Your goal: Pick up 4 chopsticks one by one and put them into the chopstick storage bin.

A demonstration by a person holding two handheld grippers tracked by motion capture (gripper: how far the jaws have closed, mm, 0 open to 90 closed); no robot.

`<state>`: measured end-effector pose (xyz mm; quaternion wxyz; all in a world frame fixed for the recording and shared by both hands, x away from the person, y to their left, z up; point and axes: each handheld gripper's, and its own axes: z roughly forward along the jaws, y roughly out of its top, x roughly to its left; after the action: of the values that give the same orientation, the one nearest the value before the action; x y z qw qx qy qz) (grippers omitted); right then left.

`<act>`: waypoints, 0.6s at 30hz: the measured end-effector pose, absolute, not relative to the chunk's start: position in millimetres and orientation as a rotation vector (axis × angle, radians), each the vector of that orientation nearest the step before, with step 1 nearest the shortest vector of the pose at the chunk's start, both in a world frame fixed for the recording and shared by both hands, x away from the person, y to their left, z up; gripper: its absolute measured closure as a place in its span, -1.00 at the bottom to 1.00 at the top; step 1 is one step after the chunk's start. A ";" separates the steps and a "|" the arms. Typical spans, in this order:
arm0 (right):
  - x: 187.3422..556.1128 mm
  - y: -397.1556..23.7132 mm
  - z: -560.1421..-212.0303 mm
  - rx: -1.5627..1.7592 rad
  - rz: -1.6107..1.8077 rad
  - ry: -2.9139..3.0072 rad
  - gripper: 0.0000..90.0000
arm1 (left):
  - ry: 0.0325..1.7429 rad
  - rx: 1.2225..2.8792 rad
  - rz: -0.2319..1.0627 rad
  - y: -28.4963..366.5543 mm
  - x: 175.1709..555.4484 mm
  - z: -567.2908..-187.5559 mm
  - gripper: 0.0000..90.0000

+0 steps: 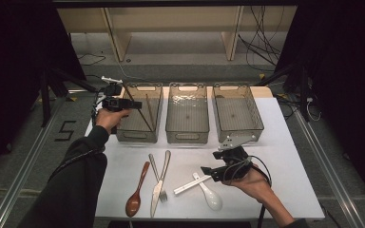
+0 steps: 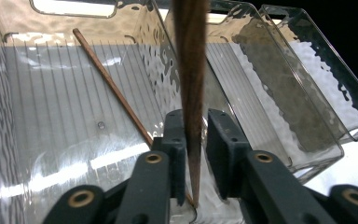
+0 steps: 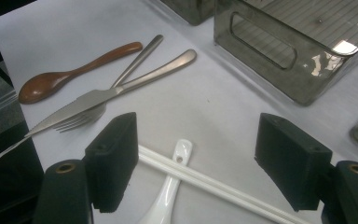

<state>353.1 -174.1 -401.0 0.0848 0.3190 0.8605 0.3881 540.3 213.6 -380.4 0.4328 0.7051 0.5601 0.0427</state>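
While loosely pinched, chopstick (image 2: 191,70) upright

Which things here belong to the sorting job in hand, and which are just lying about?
In hand: brown chopstick between the left gripper's jaws; second brown chopstick in the left bin; white chopsticks under the open right gripper.
Lying about: wooden spoon; knife; fork; white spoon; middle bin; right bin.
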 end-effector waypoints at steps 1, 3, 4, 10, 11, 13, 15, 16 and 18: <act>353.2 -174.1 -401.0 0.952 1.157 2.565 -0.32 | 1.396 1.758 0.112 212.4 540.6 -380.4 0.60; 353.1 -174.1 -401.0 0.951 1.157 2.566 -0.32 | 1.390 1.764 0.116 209.9 541.0 -380.5 0.55; 353.0 -174.1 -401.0 0.950 1.157 2.567 -0.32 | 1.389 1.768 0.120 208.5 541.2 -380.7 0.52; 352.7 -174.3 -400.9 0.951 1.156 2.567 -0.32 | 1.403 1.802 0.140 204.4 544.0 -384.0 0.26; 352.7 -174.4 -400.7 0.951 1.159 2.566 -0.32 | 1.407 1.807 0.145 203.3 544.2 -384.9 0.21; 352.8 -174.3 -400.7 0.953 1.158 2.566 -0.32 | 1.413 1.824 0.149 201.8 545.3 -386.8 0.08; 353.0 -174.3 -401.0 0.951 1.157 2.568 -0.32 | 1.424 1.828 0.150 201.2 546.8 -388.8 -0.01; 352.9 -174.2 -401.1 0.951 1.156 2.569 -0.32 | 1.431 1.829 0.147 201.1 547.5 -389.9 -0.03; 352.7 -174.2 -400.9 0.950 1.158 2.570 -0.32 | 1.444 1.832 0.143 200.8 548.8 -392.3 -0.11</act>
<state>352.7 -174.2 -400.9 0.0834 0.3184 0.8609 0.3879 548.8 200.8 -392.3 0.3916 0.7212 0.5687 0.0562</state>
